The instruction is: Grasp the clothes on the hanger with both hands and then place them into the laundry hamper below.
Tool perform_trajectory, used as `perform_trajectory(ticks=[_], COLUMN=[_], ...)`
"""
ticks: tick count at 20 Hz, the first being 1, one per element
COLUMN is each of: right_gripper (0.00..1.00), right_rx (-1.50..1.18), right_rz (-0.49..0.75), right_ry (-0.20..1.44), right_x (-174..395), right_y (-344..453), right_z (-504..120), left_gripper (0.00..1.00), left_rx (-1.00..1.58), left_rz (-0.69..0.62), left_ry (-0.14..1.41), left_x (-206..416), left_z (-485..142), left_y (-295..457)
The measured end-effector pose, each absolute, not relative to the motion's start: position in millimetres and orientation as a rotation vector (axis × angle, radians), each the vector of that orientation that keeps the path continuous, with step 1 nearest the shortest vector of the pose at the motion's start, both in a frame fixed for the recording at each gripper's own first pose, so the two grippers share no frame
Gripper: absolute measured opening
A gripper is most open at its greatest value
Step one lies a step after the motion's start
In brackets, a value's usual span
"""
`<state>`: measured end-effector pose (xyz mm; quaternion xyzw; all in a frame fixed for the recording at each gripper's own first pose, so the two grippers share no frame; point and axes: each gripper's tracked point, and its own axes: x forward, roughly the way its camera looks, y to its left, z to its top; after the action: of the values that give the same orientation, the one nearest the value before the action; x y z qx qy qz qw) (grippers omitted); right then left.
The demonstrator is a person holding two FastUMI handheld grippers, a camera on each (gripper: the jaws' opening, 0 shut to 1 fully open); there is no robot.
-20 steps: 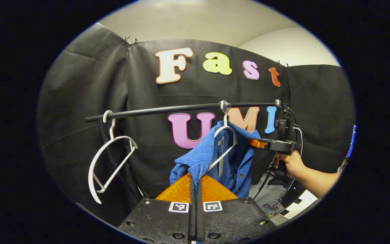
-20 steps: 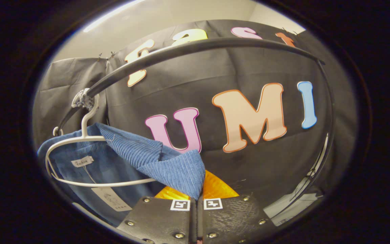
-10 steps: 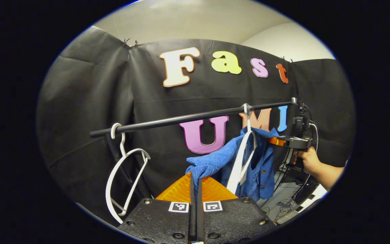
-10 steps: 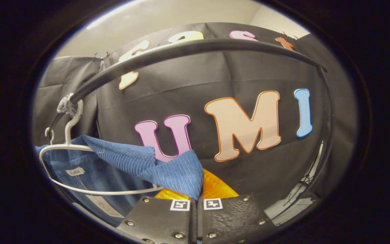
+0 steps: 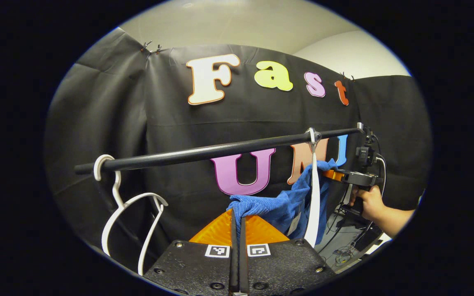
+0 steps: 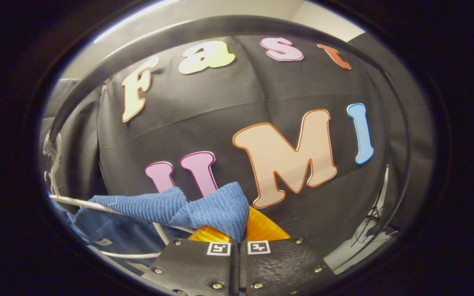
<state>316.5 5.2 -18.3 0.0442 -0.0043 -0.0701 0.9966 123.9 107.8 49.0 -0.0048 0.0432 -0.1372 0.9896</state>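
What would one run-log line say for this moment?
left gripper: shut on blue shirt | right gripper: shut on blue shirt | white hanger: on rail | hamper: unseen

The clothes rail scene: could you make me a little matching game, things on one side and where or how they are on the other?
Things:
1. blue jacket
2. empty hanger
3. rail
4. left gripper

States:
A. runs across, black, carrying both hangers
B. hangs bare at the rail's left end
C. shut on blue cloth
D. stretched between two grippers

Pairs: 1-D, 2-B, 3-A, 4-C
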Motion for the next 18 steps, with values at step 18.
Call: perform_trajectory(ticks=[18], right_gripper=[0.01], right_rx=[0.151], right_rz=[-0.231], right_ry=[0.005], right_x=[350], right_y=[-16], right_z=[-100], left_gripper=[0.01], left_rx=[-0.1], left_rz=[-0.256], left_ry=[0.113], left_x=[173], left_z=[-17], left_y=[83])
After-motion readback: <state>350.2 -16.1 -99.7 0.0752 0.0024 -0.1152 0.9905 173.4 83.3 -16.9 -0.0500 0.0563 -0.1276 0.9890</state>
